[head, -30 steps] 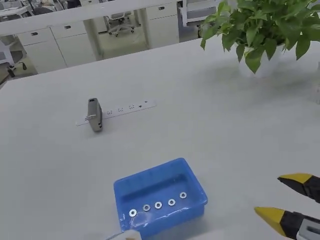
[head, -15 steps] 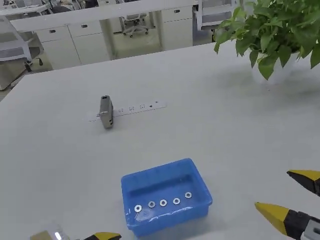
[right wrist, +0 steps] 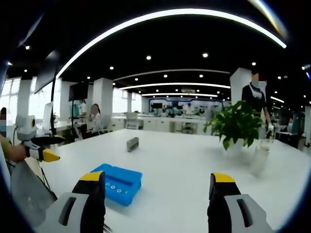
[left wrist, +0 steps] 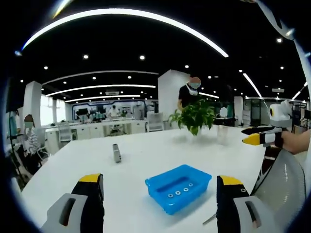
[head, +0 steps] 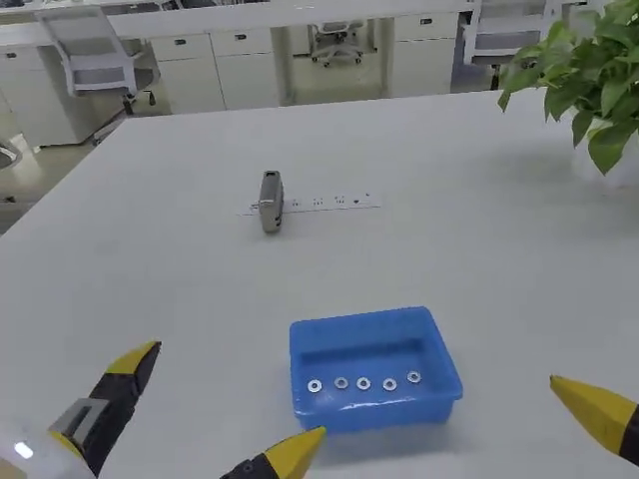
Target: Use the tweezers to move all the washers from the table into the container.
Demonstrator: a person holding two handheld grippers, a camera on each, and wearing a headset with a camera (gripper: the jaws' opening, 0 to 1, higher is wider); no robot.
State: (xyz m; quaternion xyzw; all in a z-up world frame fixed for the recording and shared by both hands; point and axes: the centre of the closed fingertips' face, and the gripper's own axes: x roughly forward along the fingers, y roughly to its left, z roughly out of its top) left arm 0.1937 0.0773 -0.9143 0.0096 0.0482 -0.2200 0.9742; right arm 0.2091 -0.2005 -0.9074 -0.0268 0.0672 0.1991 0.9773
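A blue container (head: pixel 374 344) sits on the white table, with several washers (head: pixel 363 383) in a row on its floor. My left gripper (head: pixel 218 404) hovers open at the lower left, just short of the container, and nothing lies between its yellow tips. The left gripper view has the container (left wrist: pixel 179 187) ahead between the wide-apart jaws, and a slim metal tip, perhaps the tweezers (left wrist: pixel 210 219), low on the table. My right gripper (right wrist: pixel 157 178) is open and bare, right of the container (right wrist: pixel 116 183). One of its yellow fingertips (head: pixel 589 407) shows at the lower right.
A grey block (head: pixel 271 202) stands on a white power strip (head: pixel 329 203) beyond the container. A potted plant (head: pixel 589 80) sits at the far right. A person (left wrist: pixel 192 94) stands behind the plant. Office desks and chairs lie past the table's far edge.
The head camera has swung left, shifting the whole scene right. My left gripper has risen into the head view at the lower left, jaws apart. The washers stay in the container.
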